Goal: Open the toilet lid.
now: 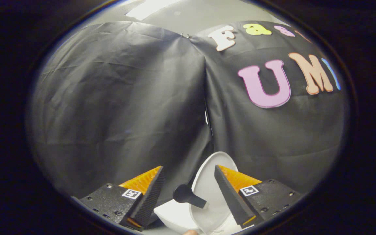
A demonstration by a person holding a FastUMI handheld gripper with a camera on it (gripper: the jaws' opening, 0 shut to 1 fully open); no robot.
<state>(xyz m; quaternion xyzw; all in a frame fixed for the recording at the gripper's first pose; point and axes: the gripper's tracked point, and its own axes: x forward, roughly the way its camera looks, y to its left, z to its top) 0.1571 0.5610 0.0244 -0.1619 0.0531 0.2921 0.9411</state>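
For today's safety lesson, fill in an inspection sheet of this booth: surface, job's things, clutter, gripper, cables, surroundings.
Surface: nothing seen.
Job's things: white lid raised, standing up between the fingers; a black knob juts from it; white toilet below.
Clutter: nothing seen.
Gripper: gripper open, fingers spread either side of the knob, neither pressing on it.
Cables: nothing seen.
Surroundings: black cloth wall beyond the lid; pale ceiling above.
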